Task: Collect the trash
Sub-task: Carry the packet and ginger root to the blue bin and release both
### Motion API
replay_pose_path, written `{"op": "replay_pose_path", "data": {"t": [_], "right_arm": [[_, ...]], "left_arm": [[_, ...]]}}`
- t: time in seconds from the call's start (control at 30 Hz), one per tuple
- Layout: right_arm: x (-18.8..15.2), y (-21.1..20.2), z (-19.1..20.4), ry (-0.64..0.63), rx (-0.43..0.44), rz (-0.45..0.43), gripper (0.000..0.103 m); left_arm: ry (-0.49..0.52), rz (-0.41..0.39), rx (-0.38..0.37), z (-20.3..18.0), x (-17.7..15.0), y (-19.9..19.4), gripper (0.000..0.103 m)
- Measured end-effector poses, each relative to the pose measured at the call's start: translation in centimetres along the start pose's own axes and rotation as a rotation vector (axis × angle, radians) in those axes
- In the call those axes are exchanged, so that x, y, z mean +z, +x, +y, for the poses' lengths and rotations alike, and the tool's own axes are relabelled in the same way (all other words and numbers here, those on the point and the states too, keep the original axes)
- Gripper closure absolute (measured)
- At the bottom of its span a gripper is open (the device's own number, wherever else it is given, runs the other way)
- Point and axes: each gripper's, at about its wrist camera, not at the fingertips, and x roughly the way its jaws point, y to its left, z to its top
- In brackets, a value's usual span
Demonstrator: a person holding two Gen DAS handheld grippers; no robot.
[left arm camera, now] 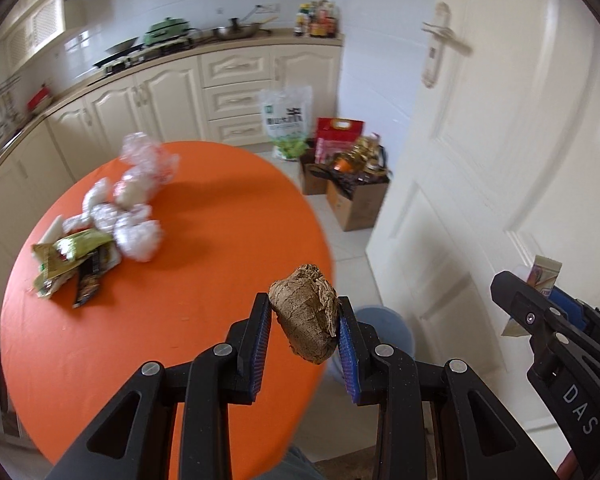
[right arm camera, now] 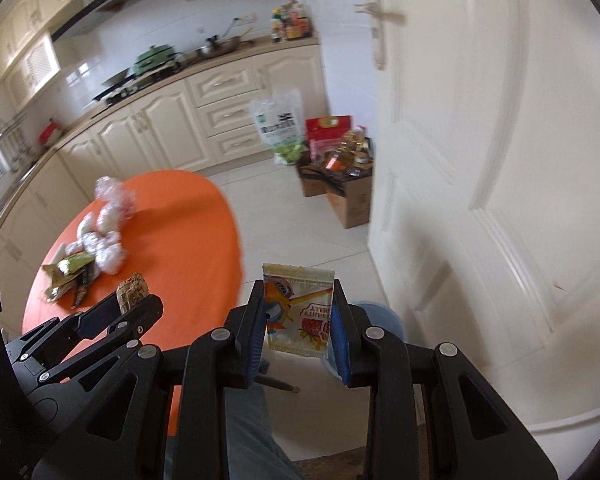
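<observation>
My left gripper (left arm camera: 304, 306) is shut on a crumpled brown paper ball (left arm camera: 306, 316), held over the right edge of the round orange table (left arm camera: 180, 320). My right gripper (right arm camera: 298, 288) is shut on a flat fruit-jelly wrapper (right arm camera: 298, 312), held over the white floor right of the table. Below both, a blue bin (left arm camera: 384, 320) (right arm camera: 374, 314) shows partly behind the fingers. More trash lies on the table's far left: crumpled clear plastic wads (left arm camera: 136, 236) (right arm camera: 108, 252) and green and dark snack wrappers (left arm camera: 74, 258) (right arm camera: 70, 270). Each gripper also shows in the other's view, the right gripper (left arm camera: 536, 280) and the left gripper (right arm camera: 134, 298).
A white door (left arm camera: 500, 140) stands close on the right. Cardboard boxes with bottles and bags (left arm camera: 352, 184) sit on the floor by cream kitchen cabinets (left arm camera: 220, 92). A chair or table leg (right arm camera: 276, 382) and a person's trouser leg (right arm camera: 244, 432) lie below the right gripper.
</observation>
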Motion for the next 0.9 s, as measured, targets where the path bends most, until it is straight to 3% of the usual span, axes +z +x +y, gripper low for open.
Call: {"op": "replay_pose_path", "data": {"t": [0.27,0.47,0.9], "right_arm": [[-0.6,0.6,-8.1,0.143,-0.125,0.024,0.074],[-1.1,2.5,-12.7,0.219,-0.201,0.066,0.074],[-1.4,7.7,-15.4,0.28,-0.244,0.174,0.074]], "left_arm": [[0.123,0.09,-0.092,-7.5,0.8,4.5,0.075],[0.201,0.132,-0.119,-11.2,1.7,8.1,0.075],[0.307,0.23,-0.117,-15.2,4.2,17.8,0.073]]}}
